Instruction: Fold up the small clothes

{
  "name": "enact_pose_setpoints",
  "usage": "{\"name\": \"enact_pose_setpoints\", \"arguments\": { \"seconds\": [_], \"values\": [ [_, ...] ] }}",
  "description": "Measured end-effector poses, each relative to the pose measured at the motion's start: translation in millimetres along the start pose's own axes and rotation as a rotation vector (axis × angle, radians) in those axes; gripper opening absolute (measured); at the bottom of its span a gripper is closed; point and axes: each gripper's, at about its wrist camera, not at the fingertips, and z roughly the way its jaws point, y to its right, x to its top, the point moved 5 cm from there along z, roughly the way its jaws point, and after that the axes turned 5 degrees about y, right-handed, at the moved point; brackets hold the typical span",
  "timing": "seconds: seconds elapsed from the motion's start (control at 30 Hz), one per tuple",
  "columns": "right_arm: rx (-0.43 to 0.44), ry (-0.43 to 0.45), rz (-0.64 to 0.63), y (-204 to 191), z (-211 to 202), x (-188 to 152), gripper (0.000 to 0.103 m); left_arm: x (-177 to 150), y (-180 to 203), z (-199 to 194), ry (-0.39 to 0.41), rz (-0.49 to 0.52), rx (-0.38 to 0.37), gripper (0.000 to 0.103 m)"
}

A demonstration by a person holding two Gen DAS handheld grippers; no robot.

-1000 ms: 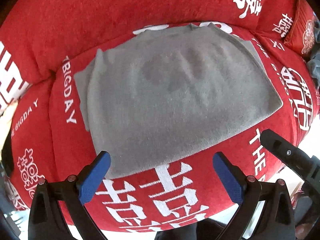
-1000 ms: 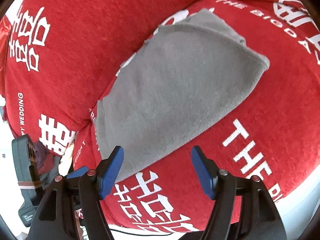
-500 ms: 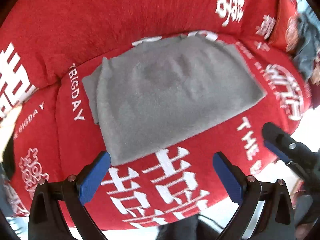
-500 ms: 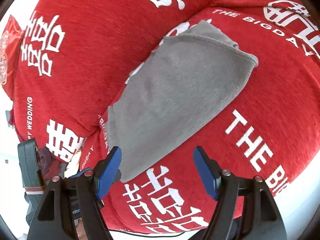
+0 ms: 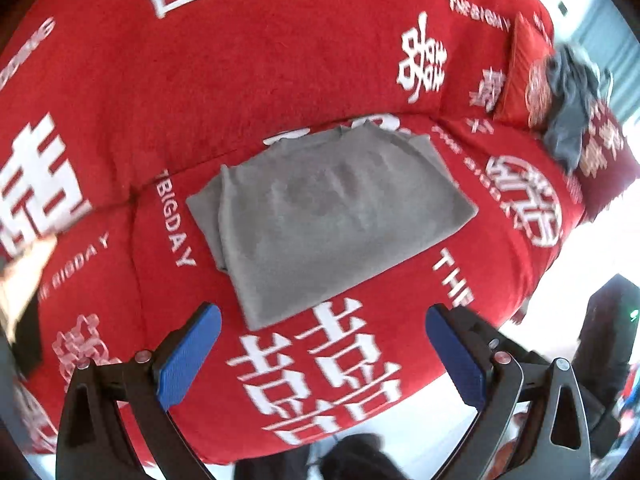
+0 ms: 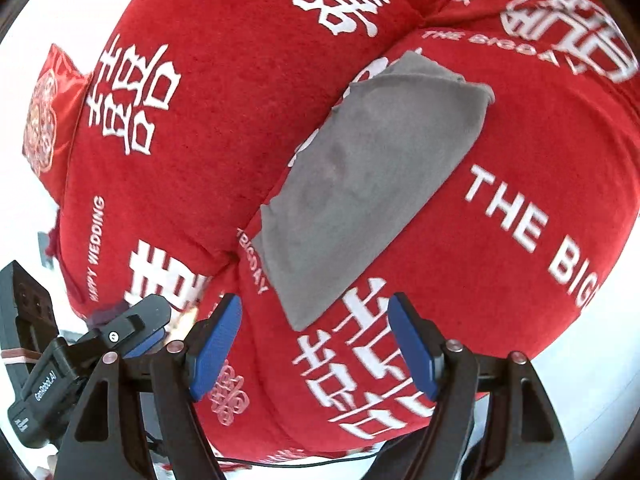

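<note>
A grey garment (image 5: pixel 328 216) lies folded into a flat rectangle on the red sofa seat (image 5: pixel 360 360), with a second layer showing along its left edge. It also shows in the right wrist view (image 6: pixel 360 192). My left gripper (image 5: pixel 320 356) is open and empty, held back from the garment's near edge. My right gripper (image 6: pixel 316 340) is open and empty, just short of the garment's near corner. The left gripper also shows at the lower left of the right wrist view (image 6: pixel 132 328).
The sofa has a red cover with white lettering and a tall backrest (image 5: pixel 240 60). A crumpled dark grey garment (image 5: pixel 572 96) lies on a red cushion (image 5: pixel 524 72) at the far right. Another red cushion (image 6: pixel 48 120) is at the left in the right wrist view.
Both grippers have drawn back from the folded garment, which now looks smaller and farther. Both stay open and empty. The garment has not moved.
</note>
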Motion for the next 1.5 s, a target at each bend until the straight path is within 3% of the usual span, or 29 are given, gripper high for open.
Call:
{"name": "enact_pose_setpoints", "arguments": {
  "seconds": [0.13,0.27,0.4,0.6,0.8,1.03,1.37,1.5],
  "values": [
    [-0.036,0.064,0.040,-2.0,9.8,-1.5,0.079,2.4,-9.0,13.8,-0.074,0.091,-0.013,0.103],
    [-0.027,0.098,0.139,-12.1,21.6,-8.2,0.079,15.0,-18.0,-0.8,-0.065,0.158,-0.024,0.103],
    [-0.040,0.124,0.133,-38.0,22.0,-7.9,0.078,32.6,-23.7,-17.2,-0.036,0.208,-0.034,0.103],
    [-0.074,0.169,0.116,-67.7,7.6,3.9,0.079,49.1,-28.1,-37.3,-0.031,0.191,-0.067,0.103],
    [-0.104,0.168,0.082,-90.9,-2.0,4.8,0.079,45.8,-30.1,-60.8,-0.036,0.234,-0.039,0.103],
    [-0.131,0.167,-0.002,-120.1,-15.6,5.3,0.079,40.7,-39.6,-92.1,-0.005,0.214,-0.048,0.103],
    [-0.131,0.187,-0.028,-133.9,-29.0,10.8,0.079,38.3,-33.0,-102.7,0.015,0.215,-0.082,0.103],
    [-0.139,0.157,-0.035,-135.6,-26.6,4.6,0.079,37.1,-35.8,-101.9,0.010,0.214,-0.089,0.103]
  ]
}}
